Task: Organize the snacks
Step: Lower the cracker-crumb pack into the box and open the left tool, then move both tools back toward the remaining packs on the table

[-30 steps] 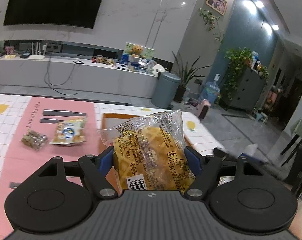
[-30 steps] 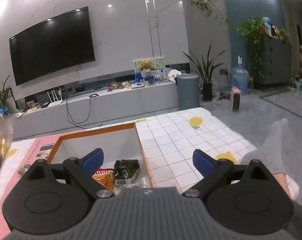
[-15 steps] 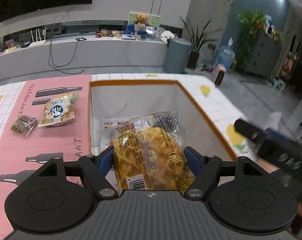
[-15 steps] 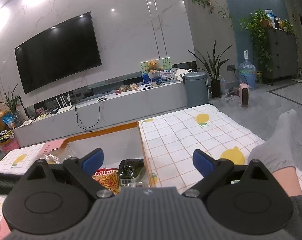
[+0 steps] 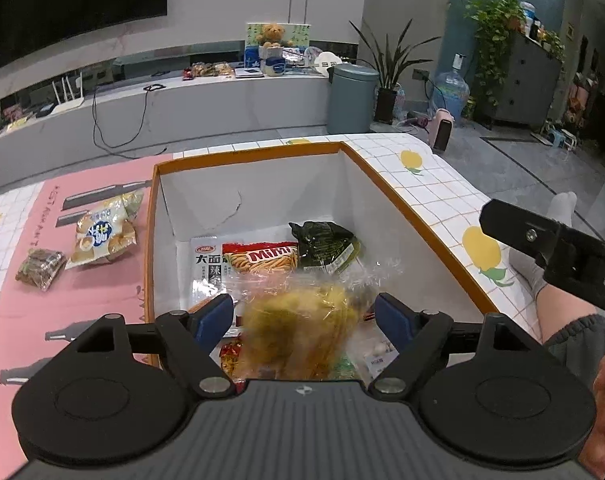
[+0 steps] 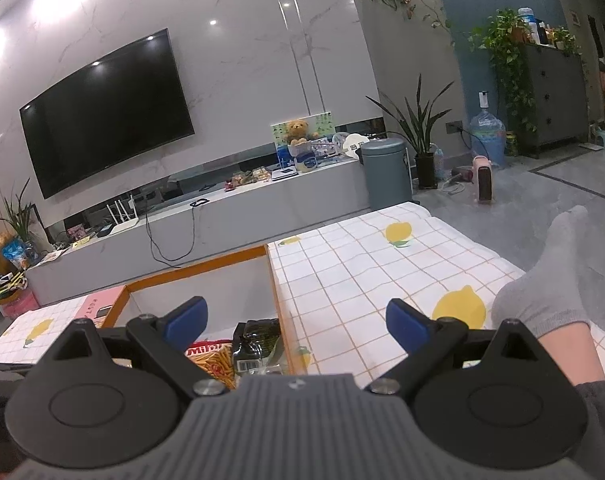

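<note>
Two grippers hover over an orange-rimmed box [image 5: 386, 184]; a blurred yellow waffle packet [image 5: 302, 320] sits between parted pads.

Motion blur smears the packet, so whether it touches the left gripper [image 5: 304, 312] is unclear; its jaws have just been opening, where earlier they clamped it. Only the left view shows the biscuit bag [image 5: 102, 236] and small brown packet [image 5: 40, 266] on the pink mat, near the tabletop's left edge. The right gripper [image 6: 296, 320] stands wide and empty above the box's right rim.
</note>
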